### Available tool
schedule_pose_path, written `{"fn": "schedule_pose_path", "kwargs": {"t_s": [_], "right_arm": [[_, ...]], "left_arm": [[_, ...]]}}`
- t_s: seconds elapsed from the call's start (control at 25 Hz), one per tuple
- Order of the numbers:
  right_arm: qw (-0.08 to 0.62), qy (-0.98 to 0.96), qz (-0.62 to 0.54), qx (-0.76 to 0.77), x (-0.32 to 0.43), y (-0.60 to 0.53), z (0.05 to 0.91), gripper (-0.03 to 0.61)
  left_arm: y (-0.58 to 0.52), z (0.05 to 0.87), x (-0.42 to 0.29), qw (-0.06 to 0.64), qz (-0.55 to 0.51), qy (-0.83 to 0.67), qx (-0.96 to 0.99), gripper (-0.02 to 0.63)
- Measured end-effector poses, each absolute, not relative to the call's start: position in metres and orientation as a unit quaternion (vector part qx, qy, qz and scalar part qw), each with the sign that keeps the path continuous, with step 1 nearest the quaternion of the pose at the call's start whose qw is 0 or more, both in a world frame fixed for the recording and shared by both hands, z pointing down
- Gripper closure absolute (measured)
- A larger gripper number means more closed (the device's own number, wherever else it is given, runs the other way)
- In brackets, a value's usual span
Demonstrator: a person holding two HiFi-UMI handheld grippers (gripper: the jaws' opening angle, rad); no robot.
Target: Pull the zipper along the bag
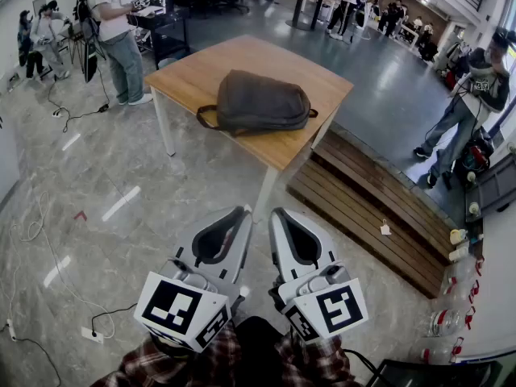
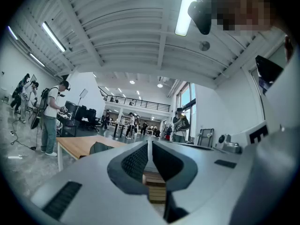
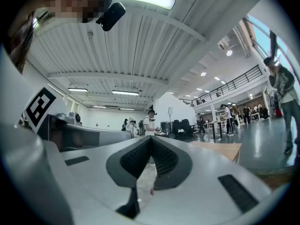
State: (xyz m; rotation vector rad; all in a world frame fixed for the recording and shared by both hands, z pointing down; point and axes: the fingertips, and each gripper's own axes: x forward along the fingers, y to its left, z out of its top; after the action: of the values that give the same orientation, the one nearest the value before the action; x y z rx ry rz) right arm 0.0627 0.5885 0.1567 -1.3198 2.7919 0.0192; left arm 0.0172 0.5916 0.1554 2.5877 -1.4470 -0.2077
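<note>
Head view, looking down: left gripper (image 1: 242,213) and right gripper (image 1: 277,214) held low, side by side, tongs of each pressed together on nothing, likely for want of anything within reach. Well ahead, grey bag (image 1: 258,101) lying flat on wooden table (image 1: 201,75), zipper too small to trace. Only floor (image 1: 161,192) between; low wooden platform (image 1: 363,200) just right of the table, bystanders (image 1: 121,31) well apart.

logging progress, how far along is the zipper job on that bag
Nothing looks done yet: the grey backpack lies on the wooden table, far from both grippers. Nothing is in hand: the left gripper and right gripper are shut, empty, over the floor. Left: the whole job, reaching it, gripping the zipper pull, drawing it along.
</note>
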Motion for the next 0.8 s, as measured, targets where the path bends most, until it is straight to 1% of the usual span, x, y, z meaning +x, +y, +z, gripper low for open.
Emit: {"fn": "schedule_pose_path", "kwargs": {"t_s": [0.16,0.4,0.56,0.8], "right_arm": [[0.014,0.904,-0.002,-0.427,0.035,0.533,0.165,0.568],[0.009,0.902,-0.018,-0.430,0.021,0.442,0.185,0.568],[0.014,0.904,-0.017,-0.428,0.018,0.374,0.192,0.568],[0.018,0.906,-0.006,-0.423,0.023,0.254,0.171,0.568]], "left_arm": [[0.536,0.164,-0.013,0.099,-0.067,-0.485,0.866,0.574],[0.450,0.191,-0.033,0.121,-0.060,-0.490,0.861,0.574],[0.383,0.198,-0.039,0.119,-0.060,-0.497,0.857,0.574],[0.260,0.178,-0.034,0.105,-0.063,-0.499,0.858,0.574]]}}
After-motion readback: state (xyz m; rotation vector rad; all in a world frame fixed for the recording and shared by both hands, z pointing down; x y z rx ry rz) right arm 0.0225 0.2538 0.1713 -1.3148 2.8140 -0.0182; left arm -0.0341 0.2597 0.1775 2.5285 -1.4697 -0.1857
